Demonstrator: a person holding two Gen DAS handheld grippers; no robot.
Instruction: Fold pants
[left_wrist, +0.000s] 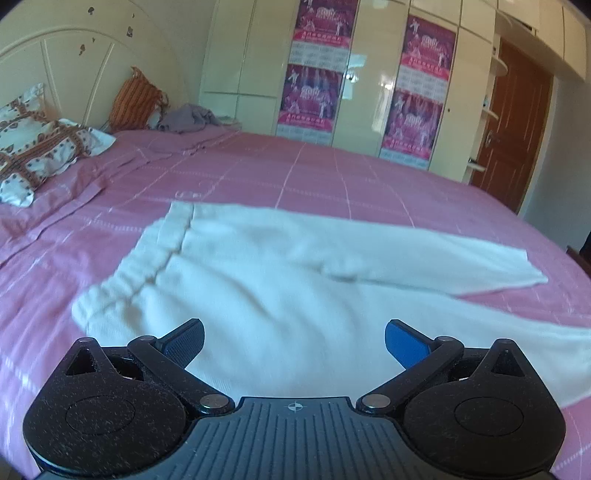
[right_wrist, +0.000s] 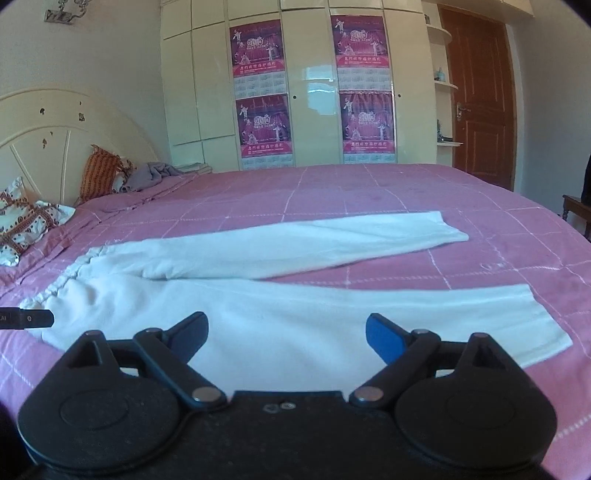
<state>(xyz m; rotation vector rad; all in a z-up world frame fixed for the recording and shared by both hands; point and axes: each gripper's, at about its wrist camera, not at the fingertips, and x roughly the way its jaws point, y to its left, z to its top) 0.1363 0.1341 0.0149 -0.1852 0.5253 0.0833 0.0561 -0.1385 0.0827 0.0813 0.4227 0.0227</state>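
Note:
White pants (left_wrist: 258, 280) lie flat on the pink bedspread (left_wrist: 314, 173), waistband (left_wrist: 147, 258) to the left, both legs spread to the right. My left gripper (left_wrist: 294, 341) is open and empty, hovering over the near hip area. In the right wrist view the pants (right_wrist: 295, 306) show full length with the leg cuffs (right_wrist: 543, 317) at the right. My right gripper (right_wrist: 287, 332) is open and empty above the near leg. A dark part of the left gripper (right_wrist: 27, 319) shows at the left edge beside the waistband.
Patterned pillows (left_wrist: 33, 155) and an orange cushion (left_wrist: 135, 99) lie at the headboard (right_wrist: 55, 136). A grey garment (left_wrist: 188, 118) is heaped by the wardrobe (right_wrist: 314, 85). A brown door (right_wrist: 476, 96) stands at the far right, and a wooden chair (right_wrist: 576, 214) by the bed's right edge.

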